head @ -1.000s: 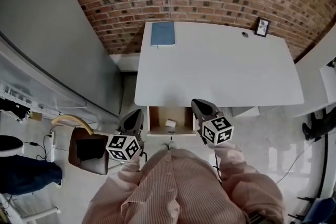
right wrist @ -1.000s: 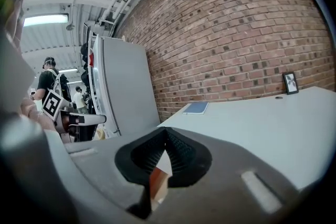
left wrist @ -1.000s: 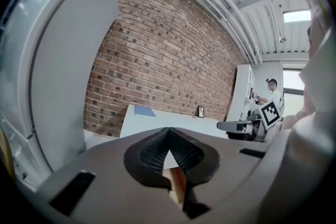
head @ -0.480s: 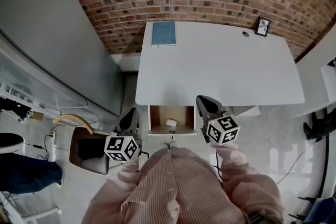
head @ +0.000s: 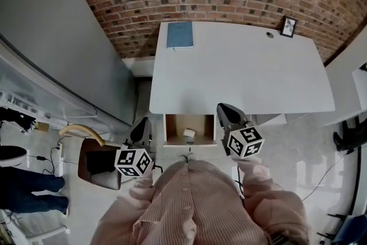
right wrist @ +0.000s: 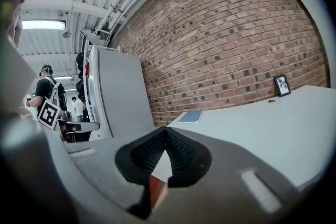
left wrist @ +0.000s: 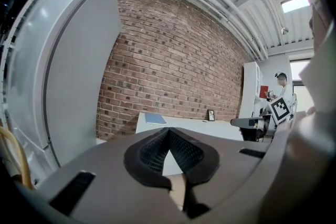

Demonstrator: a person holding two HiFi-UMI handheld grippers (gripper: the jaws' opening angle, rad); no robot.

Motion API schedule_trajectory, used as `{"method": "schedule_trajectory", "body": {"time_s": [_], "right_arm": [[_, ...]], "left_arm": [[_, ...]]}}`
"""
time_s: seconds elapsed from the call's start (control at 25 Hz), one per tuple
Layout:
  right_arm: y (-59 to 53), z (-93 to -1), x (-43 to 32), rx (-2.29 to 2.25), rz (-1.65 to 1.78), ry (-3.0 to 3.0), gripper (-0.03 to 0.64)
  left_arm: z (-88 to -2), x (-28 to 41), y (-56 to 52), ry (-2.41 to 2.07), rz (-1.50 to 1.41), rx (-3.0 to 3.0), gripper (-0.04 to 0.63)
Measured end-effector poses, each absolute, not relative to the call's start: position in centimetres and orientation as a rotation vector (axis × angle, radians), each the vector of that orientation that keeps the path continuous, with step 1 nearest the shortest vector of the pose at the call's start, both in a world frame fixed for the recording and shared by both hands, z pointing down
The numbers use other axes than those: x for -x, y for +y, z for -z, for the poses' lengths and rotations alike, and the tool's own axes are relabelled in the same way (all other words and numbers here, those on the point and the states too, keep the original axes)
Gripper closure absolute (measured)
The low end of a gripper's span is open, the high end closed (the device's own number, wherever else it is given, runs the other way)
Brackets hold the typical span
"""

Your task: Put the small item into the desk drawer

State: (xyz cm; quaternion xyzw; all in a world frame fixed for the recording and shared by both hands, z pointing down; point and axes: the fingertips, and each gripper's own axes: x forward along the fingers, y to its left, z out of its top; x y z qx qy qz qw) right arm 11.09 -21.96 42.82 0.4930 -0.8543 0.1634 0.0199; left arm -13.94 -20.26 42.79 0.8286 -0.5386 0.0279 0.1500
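In the head view a white desk (head: 241, 74) stands against a brick wall, and its wooden drawer (head: 190, 130) is pulled open at the front left. A small white item (head: 189, 132) lies inside that drawer. My left gripper (head: 143, 123) hovers left of the drawer, and its jaws are shut with nothing between them (left wrist: 169, 131). My right gripper (head: 223, 110) hangs just right of the drawer at the desk's front edge, and its jaws too are shut and empty (right wrist: 165, 132).
A blue notebook (head: 179, 35) lies at the desk's back left and a small picture frame (head: 288, 26) at its back right. A brown chair (head: 97, 160) stands on the floor at my left. A grey partition (head: 51, 37) runs along the left. White furniture (head: 352, 83) sits at the right.
The left gripper has pulled back slightly from the drawer. The right gripper has shifted a little to the right. The item still lies in the open drawer.
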Motion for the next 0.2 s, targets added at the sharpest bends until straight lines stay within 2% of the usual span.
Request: {"method": "schedule_trajectory", "body": {"time_s": [0.2], "right_arm": [[-22.2, -42.93, -11.06, -1.53, -0.51, -2.651, 0.611]], "left_arm": [[-43.04, 14.03, -20.56, -1.549, -0.086, -2.376, 0.597]]}}
